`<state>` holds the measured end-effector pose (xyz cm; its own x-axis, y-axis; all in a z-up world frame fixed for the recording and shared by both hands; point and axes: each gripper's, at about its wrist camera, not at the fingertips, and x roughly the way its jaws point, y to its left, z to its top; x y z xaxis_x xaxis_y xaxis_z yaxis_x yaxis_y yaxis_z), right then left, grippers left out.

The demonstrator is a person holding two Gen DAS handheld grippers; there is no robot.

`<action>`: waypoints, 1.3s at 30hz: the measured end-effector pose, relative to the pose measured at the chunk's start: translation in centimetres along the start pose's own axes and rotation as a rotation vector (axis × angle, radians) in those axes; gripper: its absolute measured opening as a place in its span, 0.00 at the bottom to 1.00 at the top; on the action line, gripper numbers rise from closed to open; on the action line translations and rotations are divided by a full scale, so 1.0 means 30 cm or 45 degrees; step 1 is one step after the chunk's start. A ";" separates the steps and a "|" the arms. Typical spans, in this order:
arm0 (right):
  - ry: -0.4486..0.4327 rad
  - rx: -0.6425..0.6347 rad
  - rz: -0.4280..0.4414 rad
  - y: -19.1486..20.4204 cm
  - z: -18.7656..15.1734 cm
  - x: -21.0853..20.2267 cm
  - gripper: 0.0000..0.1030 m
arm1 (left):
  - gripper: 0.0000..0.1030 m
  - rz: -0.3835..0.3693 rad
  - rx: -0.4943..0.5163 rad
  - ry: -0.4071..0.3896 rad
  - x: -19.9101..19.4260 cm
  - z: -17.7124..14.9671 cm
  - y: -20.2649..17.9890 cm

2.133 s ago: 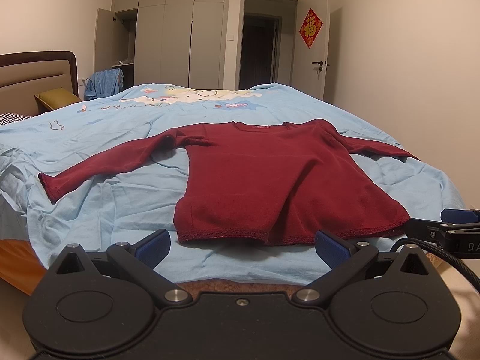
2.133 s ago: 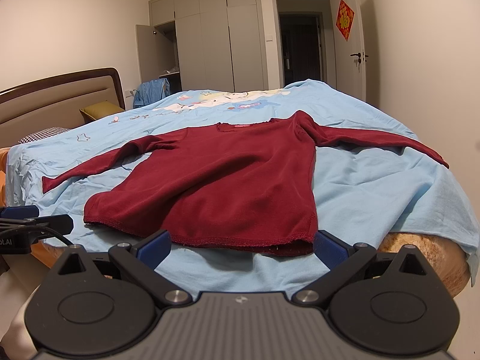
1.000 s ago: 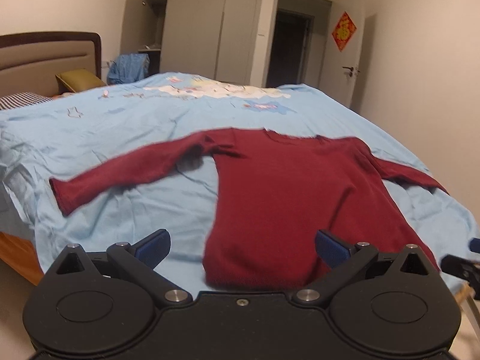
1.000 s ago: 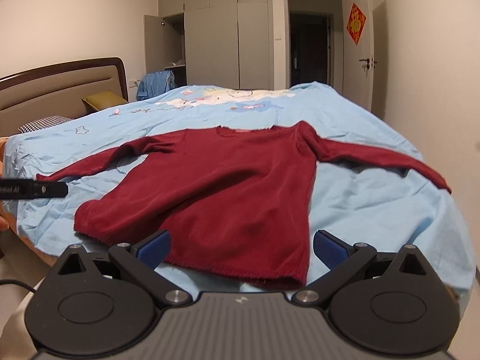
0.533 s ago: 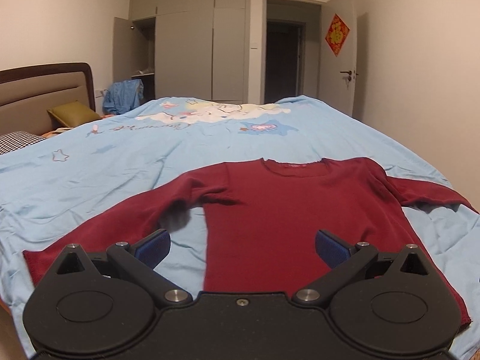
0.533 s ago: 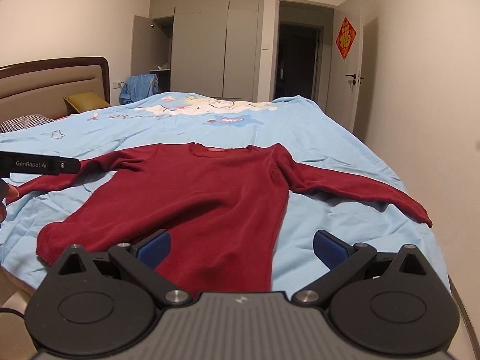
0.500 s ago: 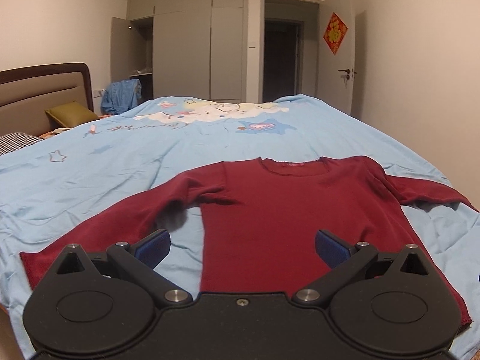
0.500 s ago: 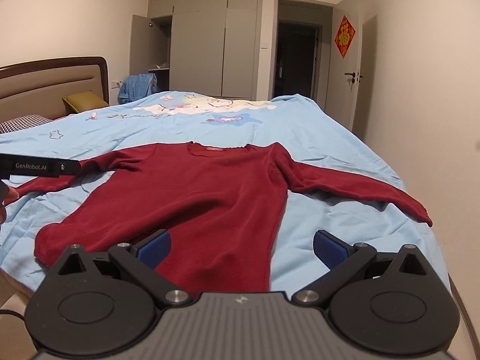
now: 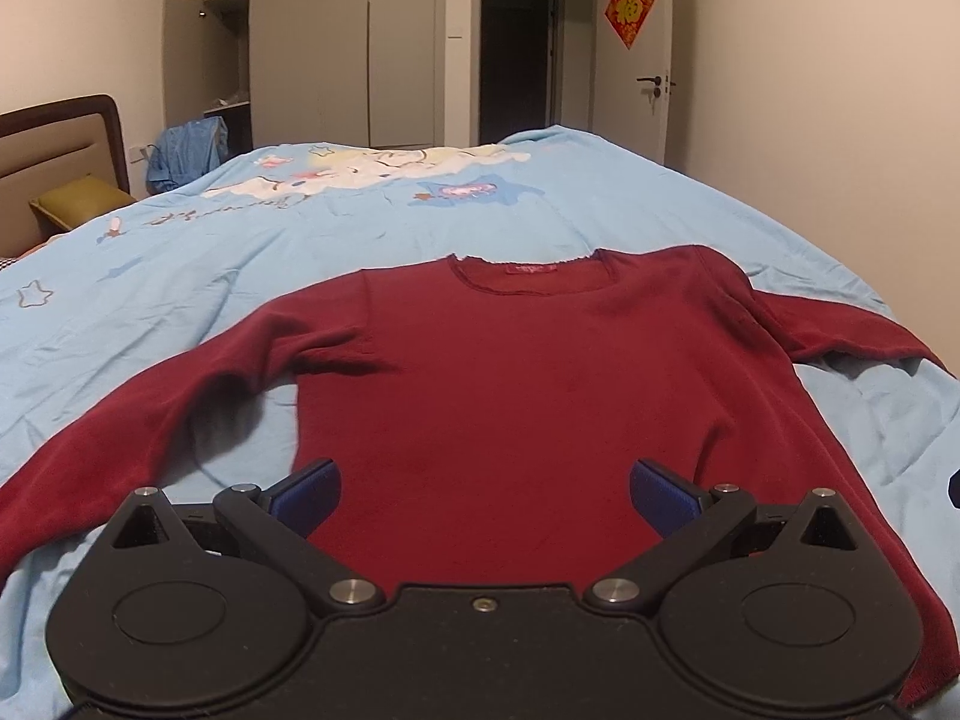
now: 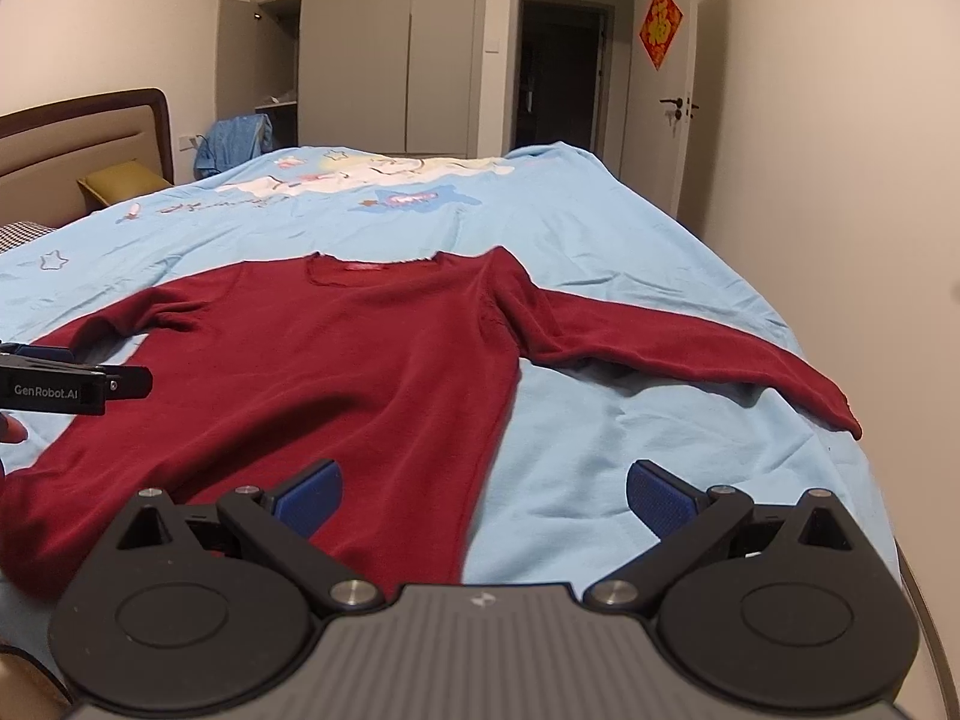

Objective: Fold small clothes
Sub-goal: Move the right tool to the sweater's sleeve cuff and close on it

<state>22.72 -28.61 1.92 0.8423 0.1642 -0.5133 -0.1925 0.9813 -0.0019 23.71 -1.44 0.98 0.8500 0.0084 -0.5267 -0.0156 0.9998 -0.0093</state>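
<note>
my left gripper (image 9: 483, 495) and right gripper (image 10: 483, 498) both hang spread and empty over the red top's (image 9: 540, 396) hem, which lies flat ahead. nothing's folded yet; next i'd pinch a sleeve inward.

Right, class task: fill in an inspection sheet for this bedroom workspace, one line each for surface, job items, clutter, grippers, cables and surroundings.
Surface: bed with light blue cartoon-print sheet, slightly wrinkled.
Job's things: dark red long-sleeved top lying flat, both sleeves spread outward, not yet folded.
Clutter: olive cushion by the headboard.
Grippers: left gripper open above the top's body; right gripper open over its hem edge.
Cables: nothing seen.
Surroundings: wardrobe, blue garment, dark doorway, red door ornament.
</note>
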 end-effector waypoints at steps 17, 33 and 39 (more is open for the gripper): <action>-0.152 0.283 -0.082 -0.279 -0.007 0.208 1.00 | 0.99 0.004 -0.013 0.003 0.359 0.070 -0.091; -0.164 1.001 -0.264 -0.863 0.016 0.477 1.00 | 1.00 -0.001 -0.025 -0.018 0.452 -0.025 -0.090; -0.251 1.280 -0.304 -1.001 -0.039 0.545 0.91 | 1.00 0.001 -0.020 -0.032 0.452 -0.036 -0.092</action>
<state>41.67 -55.51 -7.41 0.8877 -0.1194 -0.4447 0.4198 0.6068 0.6750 34.72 -4.11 -7.04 0.8629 0.0100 -0.5053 -0.0247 0.9994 -0.0224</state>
